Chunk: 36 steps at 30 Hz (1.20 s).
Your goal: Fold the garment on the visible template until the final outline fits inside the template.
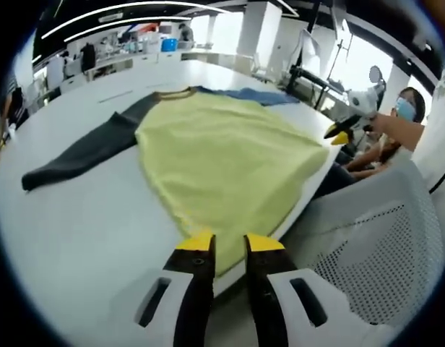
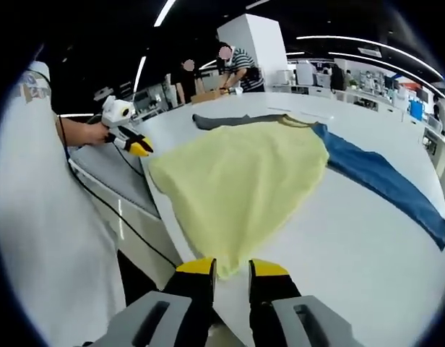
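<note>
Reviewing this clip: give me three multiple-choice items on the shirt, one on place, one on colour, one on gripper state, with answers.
1. Where does the shirt lie?
A. Flat on the white table
B. On a chair
C. On the floor

2. What colours are its two sleeves?
A. Both yellow
B. One dark grey, one blue
C. Both white

3. What does the left gripper hold?
A. The blue sleeve
B. The collar
C. Nothing

Answers: 1 A, it is spread over the tabletop; 2 B, the sleeves differ; 3 C, its jaws stand apart at the hem, gripping nothing.
</note>
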Each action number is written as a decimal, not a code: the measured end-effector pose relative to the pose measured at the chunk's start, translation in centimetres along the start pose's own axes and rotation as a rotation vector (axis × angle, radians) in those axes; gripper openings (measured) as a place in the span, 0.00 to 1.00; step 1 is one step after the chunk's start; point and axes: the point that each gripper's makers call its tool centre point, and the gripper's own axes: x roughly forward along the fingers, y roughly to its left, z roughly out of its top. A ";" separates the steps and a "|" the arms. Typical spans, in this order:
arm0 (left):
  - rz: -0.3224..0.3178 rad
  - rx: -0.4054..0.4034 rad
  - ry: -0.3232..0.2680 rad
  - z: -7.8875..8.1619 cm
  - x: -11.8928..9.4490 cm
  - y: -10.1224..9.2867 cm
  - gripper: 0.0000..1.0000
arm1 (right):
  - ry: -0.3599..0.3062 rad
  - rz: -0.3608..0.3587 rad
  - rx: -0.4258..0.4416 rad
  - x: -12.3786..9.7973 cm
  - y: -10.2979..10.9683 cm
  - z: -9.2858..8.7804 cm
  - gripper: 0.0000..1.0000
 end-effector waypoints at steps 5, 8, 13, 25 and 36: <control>0.035 -0.042 0.072 -1.7 0.0 1.2 0.13 | 0.007 0.006 -0.016 0.5 0.4 -0.2 0.15; 0.034 -0.061 0.090 -2.1 0.1 1.3 0.13 | 0.013 0.006 -0.027 0.6 0.4 -0.3 0.15; 0.062 -0.065 0.140 -2.8 0.3 2.0 0.14 | 0.032 -0.006 -0.050 0.7 0.2 -0.6 0.14; 0.055 -0.139 0.152 -3.5 0.5 2.0 0.08 | 0.054 -0.011 -0.097 0.9 0.2 -1.1 0.08; 0.045 -0.132 0.139 -3.0 0.9 1.8 0.00 | 0.075 -0.047 -0.186 0.9 -0.4 -1.1 0.00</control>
